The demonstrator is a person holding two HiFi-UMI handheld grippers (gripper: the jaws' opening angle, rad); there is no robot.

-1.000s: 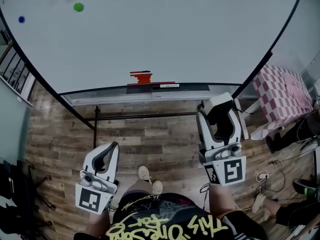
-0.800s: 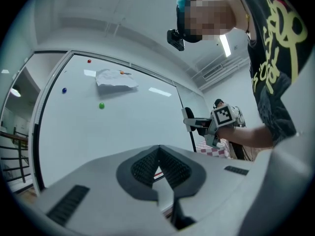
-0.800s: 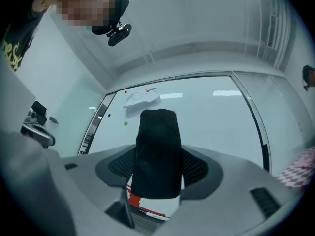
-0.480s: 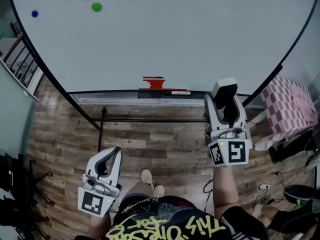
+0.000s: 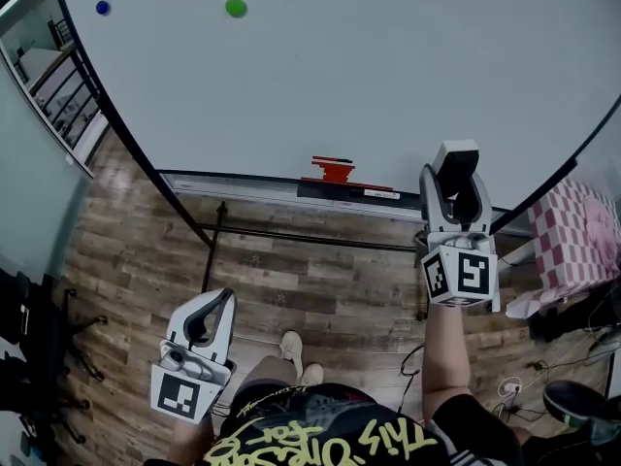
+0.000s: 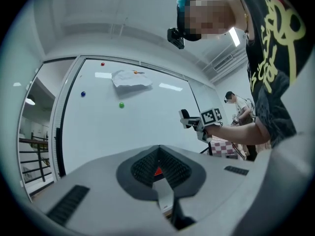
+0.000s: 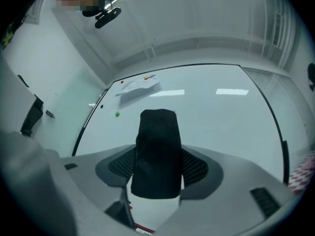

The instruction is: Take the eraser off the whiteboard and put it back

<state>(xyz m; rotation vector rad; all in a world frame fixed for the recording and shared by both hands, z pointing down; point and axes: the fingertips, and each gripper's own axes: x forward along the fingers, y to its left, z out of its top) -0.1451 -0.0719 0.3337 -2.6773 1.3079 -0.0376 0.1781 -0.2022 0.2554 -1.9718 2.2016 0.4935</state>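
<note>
The eraser (image 5: 456,152), a white block with a black felt face (image 7: 157,149), stands upright in my right gripper (image 5: 456,176), whose jaws are shut on it. It is held up close in front of the lower right part of the whiteboard (image 5: 388,56), above the marker tray (image 5: 291,184). In the right gripper view the felt hides the gap between the jaws of the right gripper (image 7: 157,173). My left gripper (image 5: 221,299) hangs low at the left over the floor, shut with nothing in it, its pads (image 6: 158,154) pressed together.
Red items (image 5: 334,171) lie on the tray. A green magnet (image 5: 235,7) and a blue magnet (image 5: 102,8) sit on the board, and a crumpled paper (image 6: 131,78) is pinned higher up. A pink checked cloth (image 5: 587,246) lies at the right. The stand's black bar (image 5: 310,239) crosses the wooden floor.
My right gripper has risen and moved forward with the eraser, from over the floor up to the board's lower edge. The left gripper has stayed low.
</note>
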